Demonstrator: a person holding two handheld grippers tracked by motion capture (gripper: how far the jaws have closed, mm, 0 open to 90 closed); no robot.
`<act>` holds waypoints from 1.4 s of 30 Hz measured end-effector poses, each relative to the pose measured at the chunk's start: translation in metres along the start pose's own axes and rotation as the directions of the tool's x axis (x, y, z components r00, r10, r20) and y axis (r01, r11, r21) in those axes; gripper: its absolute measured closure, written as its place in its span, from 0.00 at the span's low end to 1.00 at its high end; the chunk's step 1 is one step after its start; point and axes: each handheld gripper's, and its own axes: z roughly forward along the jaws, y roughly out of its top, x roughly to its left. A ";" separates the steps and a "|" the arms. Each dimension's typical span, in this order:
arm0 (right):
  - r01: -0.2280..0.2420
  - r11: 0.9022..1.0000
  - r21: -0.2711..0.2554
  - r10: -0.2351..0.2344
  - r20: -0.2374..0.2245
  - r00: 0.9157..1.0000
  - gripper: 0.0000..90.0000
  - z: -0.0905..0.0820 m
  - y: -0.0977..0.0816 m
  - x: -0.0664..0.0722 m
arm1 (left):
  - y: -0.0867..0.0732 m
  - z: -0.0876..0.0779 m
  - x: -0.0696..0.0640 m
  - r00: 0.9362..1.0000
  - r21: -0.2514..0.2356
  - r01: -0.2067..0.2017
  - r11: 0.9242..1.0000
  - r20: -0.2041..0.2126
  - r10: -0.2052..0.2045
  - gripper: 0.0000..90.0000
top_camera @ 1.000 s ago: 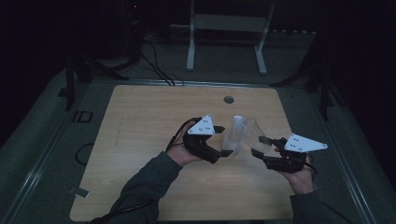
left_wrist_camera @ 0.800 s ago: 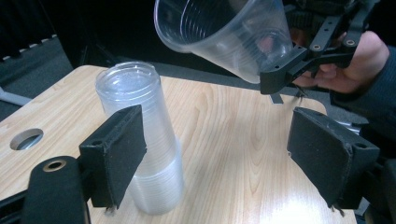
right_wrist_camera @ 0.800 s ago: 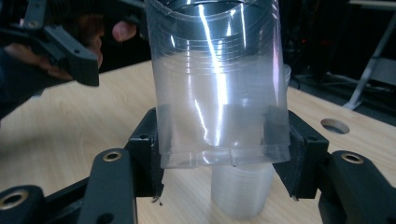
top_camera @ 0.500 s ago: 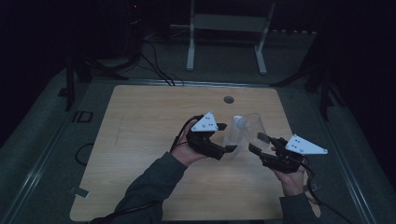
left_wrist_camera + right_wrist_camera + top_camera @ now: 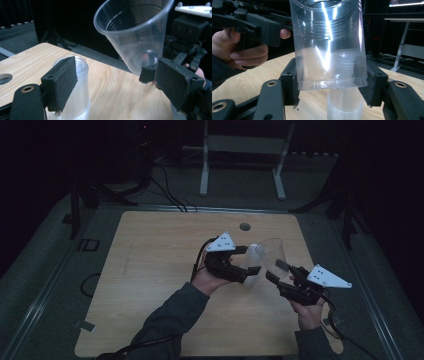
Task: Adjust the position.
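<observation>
Dim room, dark walls, grey floor around a pale wooden table (image 5: 150, 285) with rounded corners and a round hole (image 5: 245, 226) near its far edge. Beyond the table, a white metal stand (image 5: 243, 157) on the floor, black cables (image 5: 170, 195) trailing past it, a dark post (image 5: 75, 205) at the far left. On the wood, right of the middle, a stack of clear plastic cups (image 5: 75, 97) standing upright, seen in the right gripper view (image 5: 345, 100) just behind the lifted cup. Left gripper (image 5: 248, 260) held level beside that stack, jaws apart and just opened wider; in the left gripper view one pad (image 5: 62, 82) in front of the stack's side, the other well clear of it, no squeeze visible. Right gripper (image 5: 278, 271) raised off the table, jaws clamped on the base of a single clear cup (image 5: 272, 255), both pads pressed to its bottom edge. Cup tilted, mouth up and away from the hand, hanging above and just beside the stack. Bare wood elsewhere, faint glare on it.
</observation>
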 end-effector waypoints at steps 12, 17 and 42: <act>-0.021 0.999 -0.034 0.020 -0.038 0.999 0.46 0.004 0.000 0.002 | 0.004 0.010 0.001 0.997 -0.044 0.058 0.997 0.062 -0.056 0.20; -0.026 0.999 -0.032 0.025 -0.044 0.999 0.46 0.005 -0.001 0.002 | 0.004 0.014 0.001 0.995 -0.052 0.061 0.997 0.083 -0.057 0.20; -0.010 1.000 -0.003 0.010 -0.095 0.995 0.46 0.016 -0.005 0.010 | 0.006 0.021 -0.004 0.990 -0.143 0.096 0.985 0.119 -0.080 0.25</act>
